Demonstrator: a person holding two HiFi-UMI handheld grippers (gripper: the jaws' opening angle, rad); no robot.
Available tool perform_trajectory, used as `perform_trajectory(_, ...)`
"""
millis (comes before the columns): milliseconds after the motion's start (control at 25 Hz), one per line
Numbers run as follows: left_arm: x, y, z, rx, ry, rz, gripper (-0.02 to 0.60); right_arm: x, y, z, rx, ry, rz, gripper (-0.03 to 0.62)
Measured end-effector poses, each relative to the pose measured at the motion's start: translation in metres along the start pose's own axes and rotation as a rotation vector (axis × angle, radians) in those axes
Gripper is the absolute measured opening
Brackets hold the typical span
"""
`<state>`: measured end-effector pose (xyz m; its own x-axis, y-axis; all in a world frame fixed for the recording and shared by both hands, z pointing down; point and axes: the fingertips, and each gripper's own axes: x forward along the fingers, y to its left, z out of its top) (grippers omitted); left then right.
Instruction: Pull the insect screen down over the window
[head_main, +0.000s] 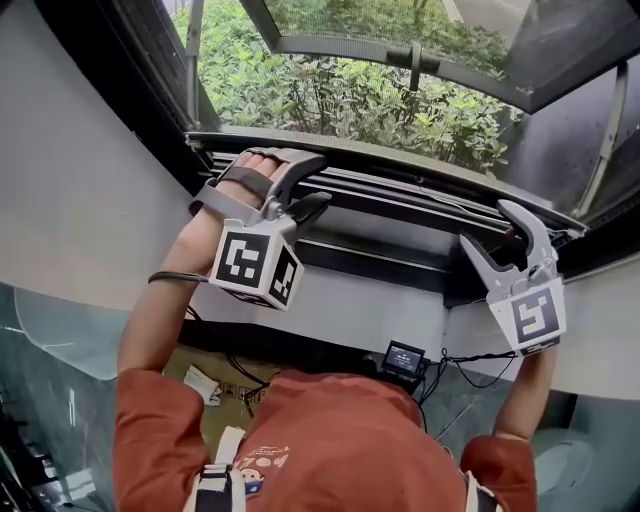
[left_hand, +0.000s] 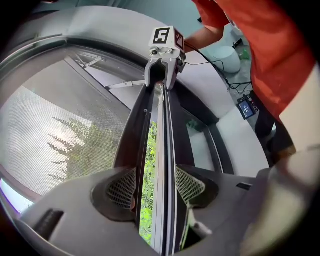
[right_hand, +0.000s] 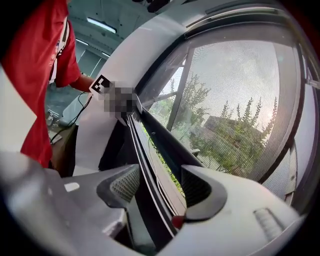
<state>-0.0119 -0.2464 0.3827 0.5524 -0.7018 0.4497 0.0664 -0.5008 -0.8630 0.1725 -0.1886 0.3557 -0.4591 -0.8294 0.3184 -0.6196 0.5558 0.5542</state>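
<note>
From above, the left gripper (head_main: 318, 180) and right gripper (head_main: 488, 228) sit near opposite ends of the screen bar (head_main: 400, 195).

Left gripper view: the jaws pinch that bar (mesh (left_hand: 60, 135) beside it).

Right gripper view: the jaws likewise clamp the bar, with mesh stretching away from it.

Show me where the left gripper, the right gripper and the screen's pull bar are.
left gripper (head_main: 312, 185), head view, midway between its fingertips.
right gripper (head_main: 487, 228), head view, midway between its fingertips.
pull bar (head_main: 400, 205), head view, dark stretch between the two grippers.
</note>
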Motion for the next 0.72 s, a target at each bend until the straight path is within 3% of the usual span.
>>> perform_trajectory(560,0.015,-0.025,-0.007,-0.036,-0.006,-0.03,0.23,0.012,0.014,-0.022,0.048,0.017,0.011,0.268)
perform_trajectory(720,0.016,-0.029,-0.007,-0.049,-0.016,-0.04,0.23,0.01,0.018,-0.025,0.098,0.008,0.049,0.27)
